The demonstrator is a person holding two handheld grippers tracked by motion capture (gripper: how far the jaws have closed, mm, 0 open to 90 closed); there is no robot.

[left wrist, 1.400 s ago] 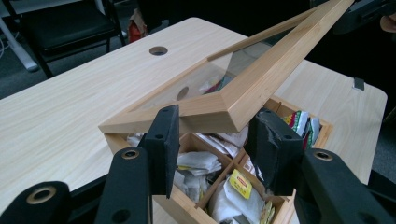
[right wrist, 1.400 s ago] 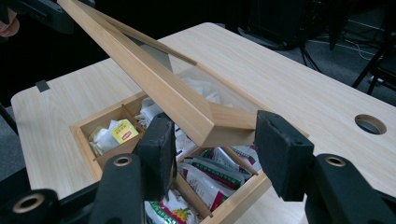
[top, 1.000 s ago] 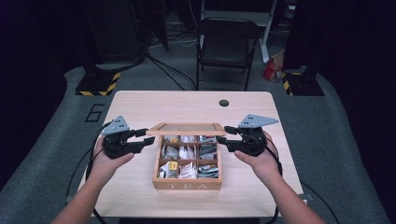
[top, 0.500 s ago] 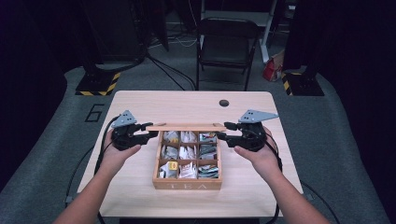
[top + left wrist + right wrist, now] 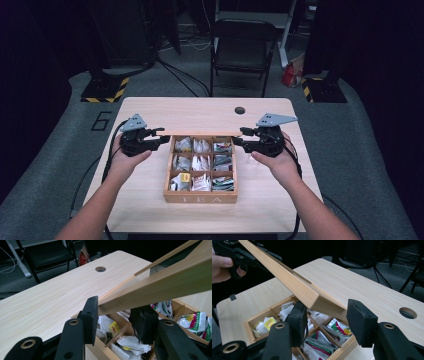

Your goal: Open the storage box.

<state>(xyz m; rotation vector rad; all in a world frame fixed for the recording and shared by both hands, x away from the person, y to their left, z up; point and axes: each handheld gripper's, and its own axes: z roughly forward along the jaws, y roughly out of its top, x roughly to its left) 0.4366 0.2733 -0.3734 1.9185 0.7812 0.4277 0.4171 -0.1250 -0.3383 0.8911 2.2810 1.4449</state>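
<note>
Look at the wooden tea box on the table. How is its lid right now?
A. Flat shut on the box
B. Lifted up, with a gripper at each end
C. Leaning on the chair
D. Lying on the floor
B: the lid stands raised over the open box, with the left gripper at one end and the right gripper at the other.

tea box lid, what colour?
Light natural wood, matching the tea box. The lid shows best in the right gripper view.
</note>
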